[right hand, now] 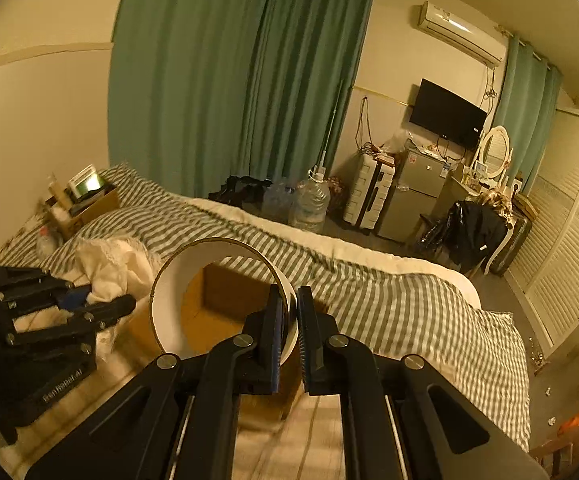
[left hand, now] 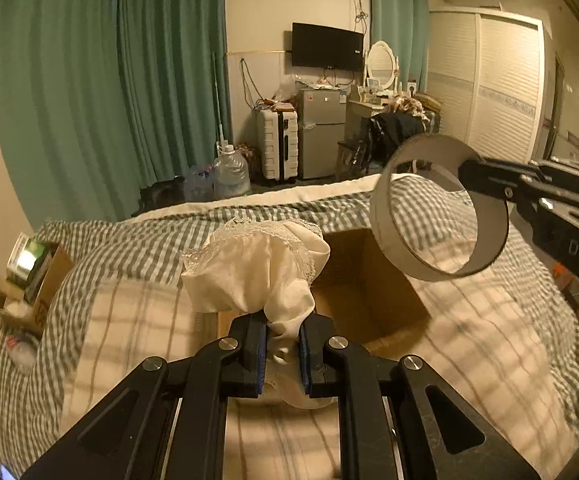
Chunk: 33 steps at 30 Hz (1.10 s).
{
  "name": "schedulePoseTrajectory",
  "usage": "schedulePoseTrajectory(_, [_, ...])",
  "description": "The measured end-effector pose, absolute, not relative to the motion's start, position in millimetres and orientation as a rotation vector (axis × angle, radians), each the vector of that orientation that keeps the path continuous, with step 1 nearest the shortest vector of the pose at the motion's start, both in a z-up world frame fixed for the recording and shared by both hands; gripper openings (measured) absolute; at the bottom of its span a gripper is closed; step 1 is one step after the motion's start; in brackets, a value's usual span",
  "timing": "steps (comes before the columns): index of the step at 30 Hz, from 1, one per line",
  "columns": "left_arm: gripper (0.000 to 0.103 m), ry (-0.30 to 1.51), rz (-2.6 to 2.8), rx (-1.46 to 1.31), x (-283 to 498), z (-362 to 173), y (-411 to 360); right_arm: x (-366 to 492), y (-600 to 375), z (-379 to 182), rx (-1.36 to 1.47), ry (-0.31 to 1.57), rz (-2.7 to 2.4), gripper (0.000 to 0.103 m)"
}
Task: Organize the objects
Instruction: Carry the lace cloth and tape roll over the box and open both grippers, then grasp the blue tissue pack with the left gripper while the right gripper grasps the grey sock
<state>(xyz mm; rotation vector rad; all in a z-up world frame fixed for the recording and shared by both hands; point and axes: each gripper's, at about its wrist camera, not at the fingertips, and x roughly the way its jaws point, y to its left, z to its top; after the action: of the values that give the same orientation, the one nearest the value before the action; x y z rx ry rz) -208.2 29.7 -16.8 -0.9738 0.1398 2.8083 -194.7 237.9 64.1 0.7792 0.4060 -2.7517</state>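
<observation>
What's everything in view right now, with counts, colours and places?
lace-trimmed cloth: 1, cream, pinched in left gripper
cardboard ring: 1, white, wall pinched in right gripper, above box
cardboard box: 1, brown, open, on bed
bed: 1, green-checked cover
small box of items: 1, brown, bed's far left
water jugs: at least 2, clear, floor
suitcase: 1, white, by fridge
fridge: 1, silver
TV: 1, black, wall
left gripper: 1, black
right gripper: 1, black
</observation>
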Motion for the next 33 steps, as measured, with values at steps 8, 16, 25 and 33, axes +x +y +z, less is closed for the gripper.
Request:
schedulePoseTrajectory(8, [0.013,0.116,2.759,-1.082,-271,-67,31,-272,230,-2,0.944,0.350,-2.686,0.007])
schedulePoseTrajectory(16, [0.030,0.147,2.667,-1.224,-283,-111,35,-289,244,-64,1.098,0.233,-2.616,0.015])
schedulePoseTrajectory(25, [0.088,0.091,2.765,-1.193,-249,-80,16,-246,261,-24,1.027,0.176,-2.618,0.072])
schedulePoseTrajectory(33, [0.094,0.137,2.842,-1.137,-171,-39,-3,-170,280,20,0.944,0.186,-2.670,0.073])
